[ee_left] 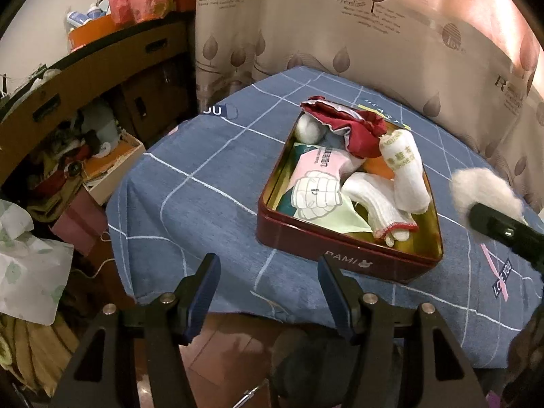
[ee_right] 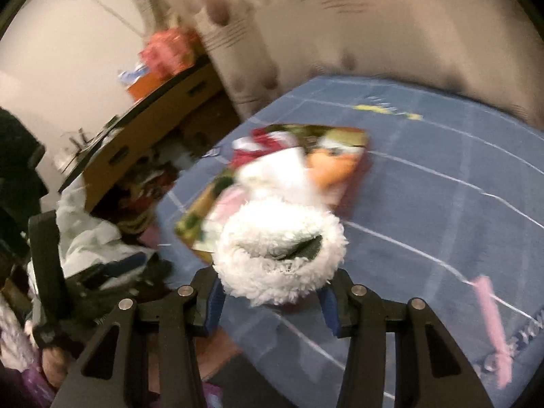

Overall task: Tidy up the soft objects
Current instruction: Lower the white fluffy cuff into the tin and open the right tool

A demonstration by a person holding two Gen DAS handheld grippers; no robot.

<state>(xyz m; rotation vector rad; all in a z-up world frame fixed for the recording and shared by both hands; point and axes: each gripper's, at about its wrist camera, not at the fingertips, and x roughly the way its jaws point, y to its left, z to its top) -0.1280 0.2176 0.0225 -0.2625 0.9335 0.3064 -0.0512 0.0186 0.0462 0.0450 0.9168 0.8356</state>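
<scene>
A dark red tin box sits on the blue checked cloth. It holds a white sock, white gloves, a red cloth, a white ball and a pink printed cloth. My left gripper is open and empty, near the table's front edge, short of the tin. My right gripper is shut on a white fluffy pad and holds it above the cloth, in front of the blurred tin. The pad also shows at the right of the left wrist view.
A patterned curtain hangs behind the table. Cardboard boxes, a pink bag and clutter fill the left side. The table's front edge drops to a brown floor.
</scene>
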